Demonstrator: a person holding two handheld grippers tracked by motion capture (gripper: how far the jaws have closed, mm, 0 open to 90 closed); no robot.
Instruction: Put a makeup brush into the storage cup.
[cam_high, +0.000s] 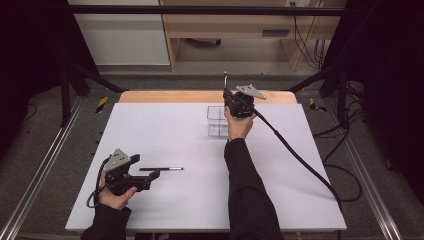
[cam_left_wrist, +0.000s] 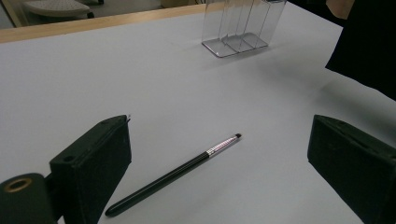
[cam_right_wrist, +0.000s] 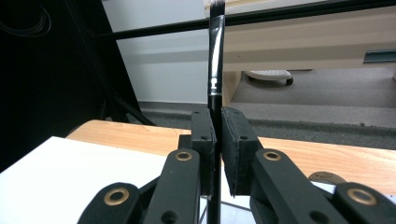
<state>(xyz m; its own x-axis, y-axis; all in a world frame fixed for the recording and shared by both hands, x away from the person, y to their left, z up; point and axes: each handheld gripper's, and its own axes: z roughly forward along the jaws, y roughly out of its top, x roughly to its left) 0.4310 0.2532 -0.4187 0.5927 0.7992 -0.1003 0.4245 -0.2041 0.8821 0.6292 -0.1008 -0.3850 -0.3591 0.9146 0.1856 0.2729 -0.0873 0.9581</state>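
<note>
Right gripper (cam_right_wrist: 217, 140) has its jaws pinching a brush (cam_right_wrist: 215, 60) upright over the clear organizer (cam_high: 218, 121); left gripper (cam_left_wrist: 219, 158) sits spread wide around another brush (cam_left_wrist: 175, 173) lying on the table (cam_high: 165, 130).

We are looking at a lab recording rig: black curtains (cam_high: 30, 60) are flanking a white-topped surface (cam_high: 170, 135), metal floor rails (cam_high: 40, 170) and loose cables (cam_high: 345, 175) are running alongside.
</note>
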